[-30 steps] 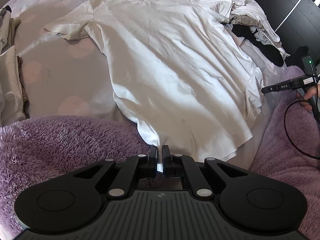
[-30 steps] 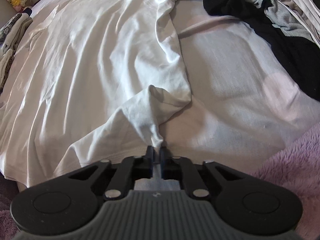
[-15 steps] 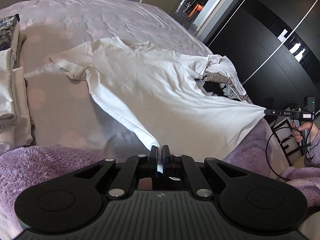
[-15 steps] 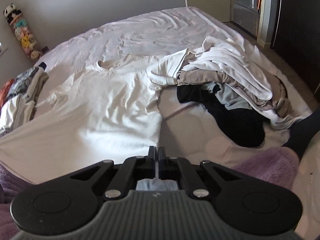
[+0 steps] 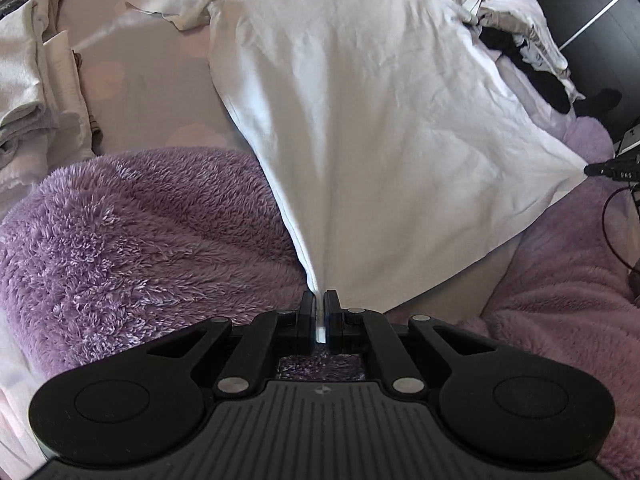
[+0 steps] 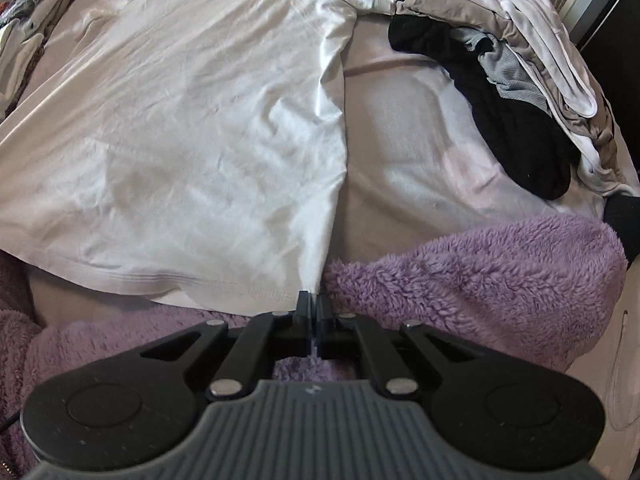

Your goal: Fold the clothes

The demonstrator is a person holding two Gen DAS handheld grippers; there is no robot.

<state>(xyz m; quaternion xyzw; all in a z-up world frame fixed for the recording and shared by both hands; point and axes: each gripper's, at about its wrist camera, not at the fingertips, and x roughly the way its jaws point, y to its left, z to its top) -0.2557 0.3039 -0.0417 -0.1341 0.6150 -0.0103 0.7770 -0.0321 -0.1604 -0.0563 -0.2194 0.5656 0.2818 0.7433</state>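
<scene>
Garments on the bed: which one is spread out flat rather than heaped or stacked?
The white T-shirt, held at its hem corners by the left hand-held gripper and right hand-held gripper. The others sit in a crumpled pile or a folded stack.

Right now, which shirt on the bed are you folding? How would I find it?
Look at the bed with the pale sheet. Between the folded stack at one side and the jumbled clothes pile at the other lies the white T-shirt. It is the only garment spread flat, its hem corners pinched by both grippers.
</scene>
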